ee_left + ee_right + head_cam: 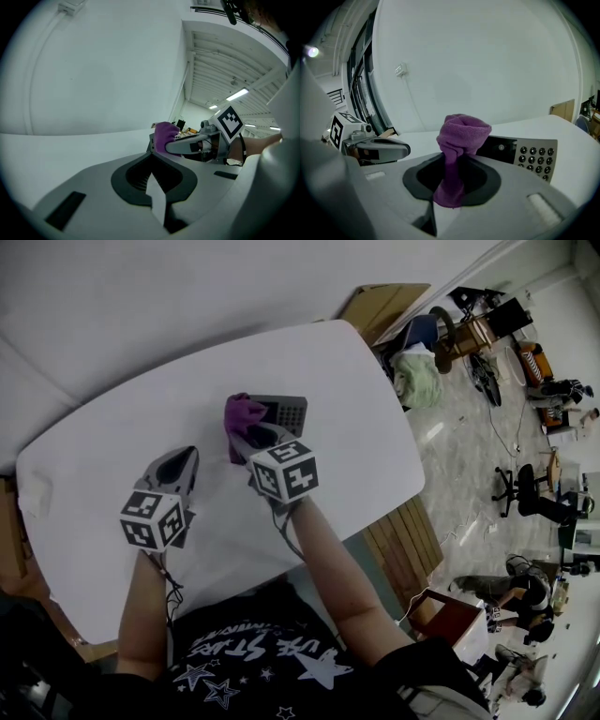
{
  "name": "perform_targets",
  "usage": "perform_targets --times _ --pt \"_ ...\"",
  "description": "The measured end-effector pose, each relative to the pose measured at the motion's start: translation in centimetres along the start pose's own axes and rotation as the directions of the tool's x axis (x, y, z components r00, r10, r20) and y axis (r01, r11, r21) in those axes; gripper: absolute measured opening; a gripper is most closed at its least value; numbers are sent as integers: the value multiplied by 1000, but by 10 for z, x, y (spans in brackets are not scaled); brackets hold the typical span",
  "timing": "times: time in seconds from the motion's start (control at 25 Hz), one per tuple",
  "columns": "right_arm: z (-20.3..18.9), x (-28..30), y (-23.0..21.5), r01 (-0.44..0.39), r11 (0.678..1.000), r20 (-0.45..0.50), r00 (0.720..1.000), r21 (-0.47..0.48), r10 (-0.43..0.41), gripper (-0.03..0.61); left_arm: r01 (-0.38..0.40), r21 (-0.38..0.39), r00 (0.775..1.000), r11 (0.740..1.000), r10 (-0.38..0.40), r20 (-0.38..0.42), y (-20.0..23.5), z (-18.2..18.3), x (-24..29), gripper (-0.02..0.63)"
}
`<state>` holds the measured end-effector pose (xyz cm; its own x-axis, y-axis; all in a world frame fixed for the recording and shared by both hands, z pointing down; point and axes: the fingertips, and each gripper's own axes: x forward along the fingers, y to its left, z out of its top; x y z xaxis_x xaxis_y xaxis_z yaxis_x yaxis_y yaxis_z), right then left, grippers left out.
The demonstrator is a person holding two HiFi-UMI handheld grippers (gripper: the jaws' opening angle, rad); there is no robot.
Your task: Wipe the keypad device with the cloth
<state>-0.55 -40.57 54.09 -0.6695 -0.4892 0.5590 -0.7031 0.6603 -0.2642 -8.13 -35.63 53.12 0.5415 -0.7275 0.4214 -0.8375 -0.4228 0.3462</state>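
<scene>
Cloth [461, 136], soft and limp, bunches up from the right gripper [451, 190], jaws clamped on it, at the keypad's [534, 157] left end on the table [366, 446]. Keypad looks stiff, light, apt to slide; left gripper [154, 192], jaws together and empty, could steady its edge.

Counted two grippers: left gripper [180, 461], right gripper [251, 435]. One purple cloth [242, 413], one keypad device [287, 412], one table [361, 442] were there.

Fuzzy purple cloth [461, 133], matt grey plastic keypad device [536, 157], smooth white table [361, 404]
</scene>
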Motion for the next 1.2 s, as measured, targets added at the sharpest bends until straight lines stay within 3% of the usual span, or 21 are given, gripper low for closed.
perform_targets --times 1.2 --pt "-25 -77 -91 172 975 23 984 138 -176 86 15 8 999 1000 -15 -50 -34 -11 13 5"
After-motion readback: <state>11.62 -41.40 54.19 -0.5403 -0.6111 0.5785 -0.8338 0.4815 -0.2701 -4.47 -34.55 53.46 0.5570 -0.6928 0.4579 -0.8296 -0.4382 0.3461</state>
